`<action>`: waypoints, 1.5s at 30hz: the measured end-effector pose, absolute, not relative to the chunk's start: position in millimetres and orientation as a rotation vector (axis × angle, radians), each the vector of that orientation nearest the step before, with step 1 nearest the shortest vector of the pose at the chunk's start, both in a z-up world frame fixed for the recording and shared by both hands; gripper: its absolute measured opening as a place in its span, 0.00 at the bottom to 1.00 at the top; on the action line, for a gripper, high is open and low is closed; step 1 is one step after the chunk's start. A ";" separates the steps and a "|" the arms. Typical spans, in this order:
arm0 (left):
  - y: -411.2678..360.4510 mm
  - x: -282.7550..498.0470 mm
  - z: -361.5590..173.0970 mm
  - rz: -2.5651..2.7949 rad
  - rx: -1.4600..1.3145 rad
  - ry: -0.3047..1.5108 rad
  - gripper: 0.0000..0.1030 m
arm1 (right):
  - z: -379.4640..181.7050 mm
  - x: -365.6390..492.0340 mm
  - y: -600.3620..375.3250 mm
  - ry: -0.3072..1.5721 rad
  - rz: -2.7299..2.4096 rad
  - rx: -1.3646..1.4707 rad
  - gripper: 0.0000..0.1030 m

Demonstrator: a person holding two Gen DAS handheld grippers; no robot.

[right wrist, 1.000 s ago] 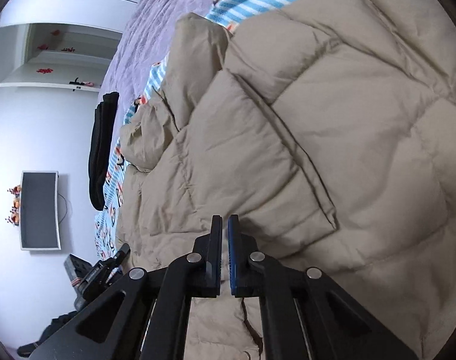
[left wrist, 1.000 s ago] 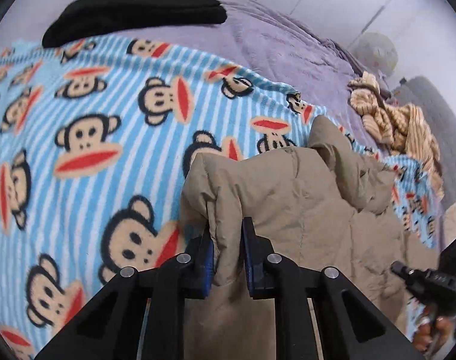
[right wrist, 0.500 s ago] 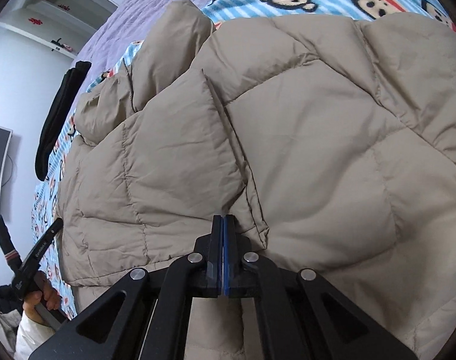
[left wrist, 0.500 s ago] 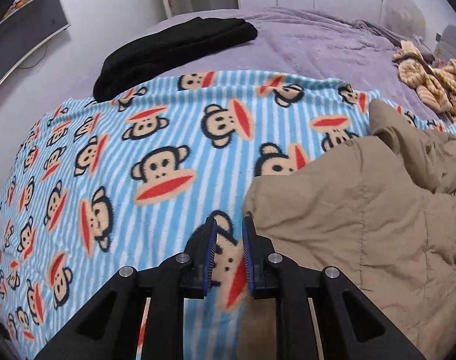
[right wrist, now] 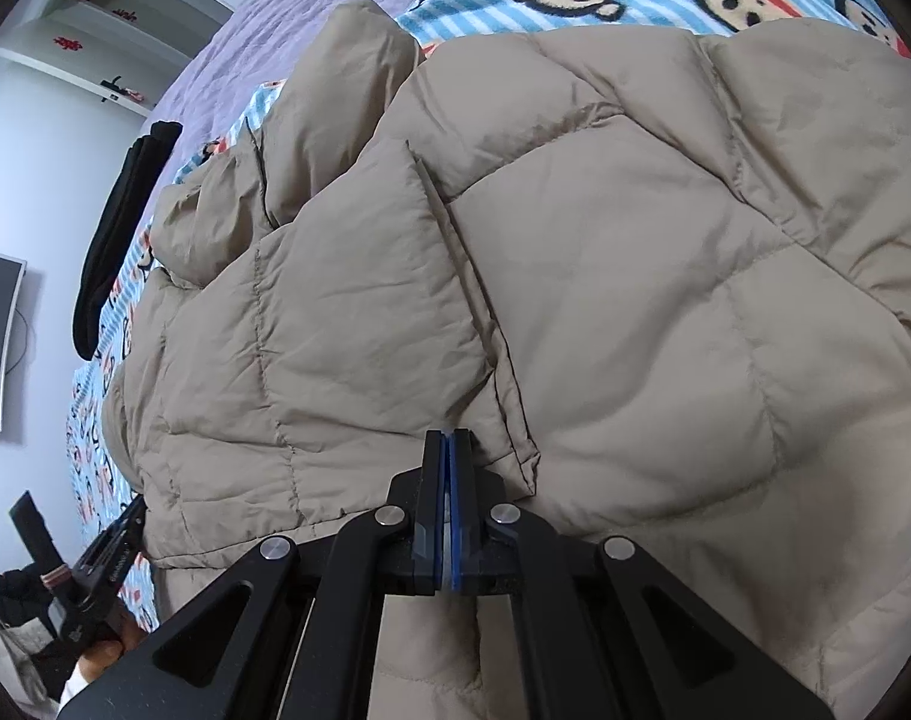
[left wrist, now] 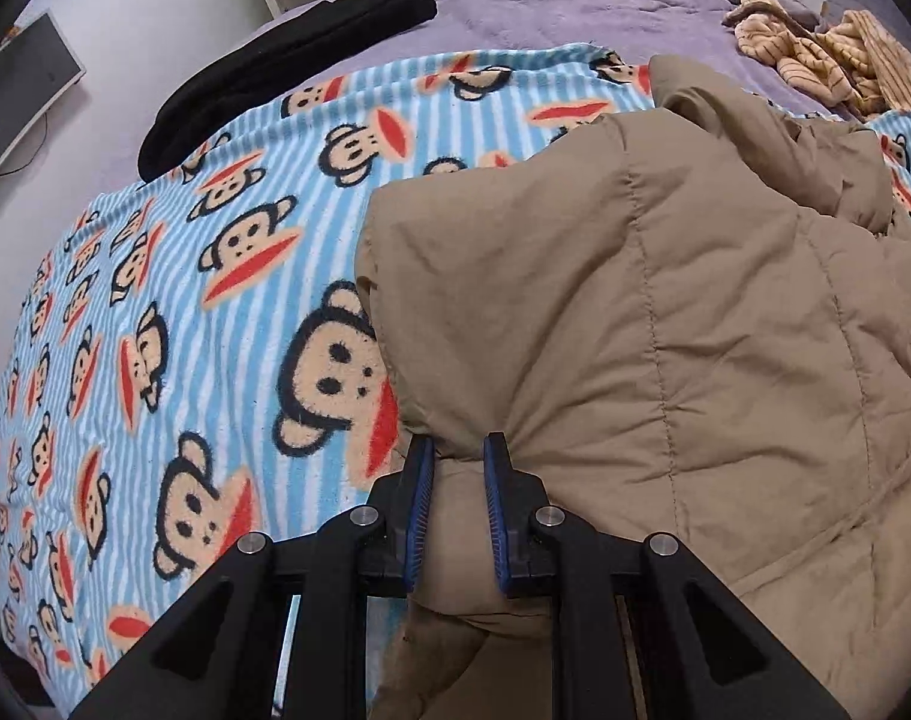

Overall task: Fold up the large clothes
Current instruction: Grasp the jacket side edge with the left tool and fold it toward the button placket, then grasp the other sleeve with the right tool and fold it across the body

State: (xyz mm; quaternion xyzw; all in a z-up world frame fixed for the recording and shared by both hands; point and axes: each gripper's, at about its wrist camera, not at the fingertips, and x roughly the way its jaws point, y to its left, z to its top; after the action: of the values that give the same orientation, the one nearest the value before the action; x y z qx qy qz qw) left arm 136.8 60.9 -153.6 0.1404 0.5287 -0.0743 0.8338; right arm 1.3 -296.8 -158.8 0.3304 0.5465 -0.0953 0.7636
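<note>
Since a moment ago our left claw has swung onto the puffer jacket's edge, clenched there, jacket stretching ahead-right; right claw clenched.

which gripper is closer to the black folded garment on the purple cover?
Left. The left gripper works the jacket edge on the side facing the black garment. The right gripper sits farther across the jacket.

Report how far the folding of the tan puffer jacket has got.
Done: one quilted panel of the tan puffer jacket already lies folded over its body on the monkey blanket. In hand: the left tongs pinch a bunch of fabric at the jacket's edge; the right tongs are shut at the folded panel's corner. Left: the jacket is bulky and loose, not yet a compact bundle.
</note>
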 end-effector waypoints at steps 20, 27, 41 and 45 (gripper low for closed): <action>32.1 65.6 -117.7 -0.389 0.262 1.166 0.19 | -121.8 -109.4 -278.4 1.151 -0.311 0.804 0.04; 14.5 51.4 -106.7 -0.422 0.269 1.135 0.99 | -115.4 -127.6 -282.8 1.117 -0.343 0.831 0.04; -69.9 37.9 -107.5 -0.445 0.249 1.214 0.99 | -116.2 -148.6 -348.1 1.117 -0.313 0.886 0.40; -103.7 28.2 -110.1 -0.467 0.248 1.232 0.99 | -110.3 -159.0 -381.6 1.073 -0.338 0.918 0.78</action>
State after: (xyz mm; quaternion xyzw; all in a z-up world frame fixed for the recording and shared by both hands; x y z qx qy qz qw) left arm 28.2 -103.7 -110.1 0.1149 0.5709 -0.2166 0.7836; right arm -159.0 -381.6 -110.3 0.4197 0.4907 -0.1544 0.7478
